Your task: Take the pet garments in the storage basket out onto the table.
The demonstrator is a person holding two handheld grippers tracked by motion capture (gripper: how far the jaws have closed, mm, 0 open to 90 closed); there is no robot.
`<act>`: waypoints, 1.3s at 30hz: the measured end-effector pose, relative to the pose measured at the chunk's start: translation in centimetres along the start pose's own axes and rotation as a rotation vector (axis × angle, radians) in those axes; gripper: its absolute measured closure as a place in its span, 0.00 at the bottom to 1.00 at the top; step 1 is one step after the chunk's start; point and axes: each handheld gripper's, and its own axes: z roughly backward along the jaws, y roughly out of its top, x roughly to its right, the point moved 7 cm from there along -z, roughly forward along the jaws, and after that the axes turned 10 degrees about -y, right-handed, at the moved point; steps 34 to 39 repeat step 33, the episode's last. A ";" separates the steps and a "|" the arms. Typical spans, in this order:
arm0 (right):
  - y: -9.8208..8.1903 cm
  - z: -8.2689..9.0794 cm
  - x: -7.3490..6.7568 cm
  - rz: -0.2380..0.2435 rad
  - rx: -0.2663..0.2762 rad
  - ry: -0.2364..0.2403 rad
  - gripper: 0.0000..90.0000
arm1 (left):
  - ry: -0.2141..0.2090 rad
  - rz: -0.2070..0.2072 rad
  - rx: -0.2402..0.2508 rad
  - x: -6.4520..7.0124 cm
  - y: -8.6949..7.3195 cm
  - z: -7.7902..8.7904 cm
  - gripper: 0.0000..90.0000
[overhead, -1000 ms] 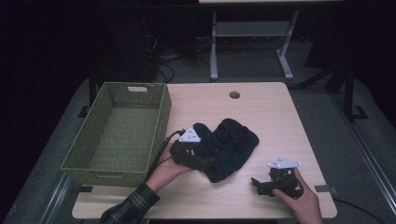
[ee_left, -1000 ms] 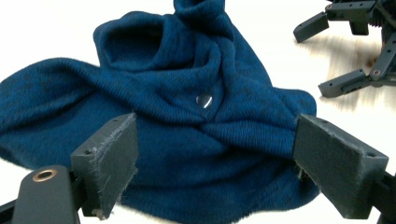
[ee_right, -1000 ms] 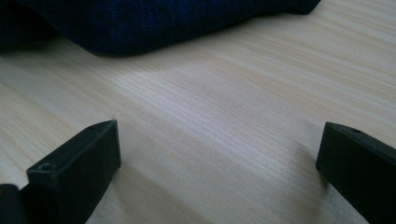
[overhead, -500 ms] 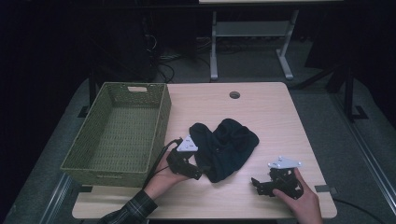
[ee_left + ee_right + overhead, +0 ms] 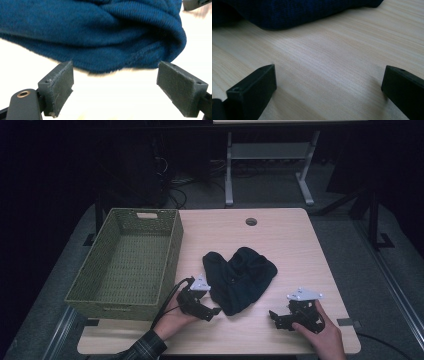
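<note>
A dark blue knit cloth (image 5: 239, 279) lies crumpled on the middle of the wooden table (image 5: 280, 240). My left gripper (image 5: 212, 312) rests low at the cloth's near-left edge, open, with nothing between its pads. In the left gripper view the cloth's hem (image 5: 117, 50) lies just beyond the open left gripper (image 5: 122, 85). My right gripper (image 5: 274, 317) sits near the front right of the table, open and apart from the cloth. In the right gripper view bare wood lies between the jaws of the right gripper (image 5: 327, 82), with the cloth (image 5: 287, 12) farther off.
An empty green woven basket (image 5: 90, 290) stands along the table's left side. A cable hole (image 5: 251, 221) is at the table's far middle. Behind the table the floor is dark, with a white frame (image 5: 265, 155).
My left gripper has pulled back toward the front edge, off the cloth's left part. The cloth now lies free on the table. The right gripper has stayed put.
</note>
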 end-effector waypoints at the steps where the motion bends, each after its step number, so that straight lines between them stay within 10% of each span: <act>1: 0.0 0.0 0.0 0.000 0.000 0.000 0.00 | 0.002 -0.001 -0.001 0.1 -0.1 -0.1 0.15; 12: 0.0 0.0 0.0 -0.002 0.000 0.000 0.00 | 0.076 -0.044 -0.029 0.1 -1.0 -1.2 0.14; 18: 0.0 0.0 0.0 -0.001 0.000 0.000 0.00 | 0.079 -0.053 0.043 0.0 -1.3 -1.3 0.14; 39: 0.0 0.0 0.0 -0.005 -0.001 -0.001 0.00 | 0.087 -0.045 0.045 0.0 -1.4 -1.2 0.14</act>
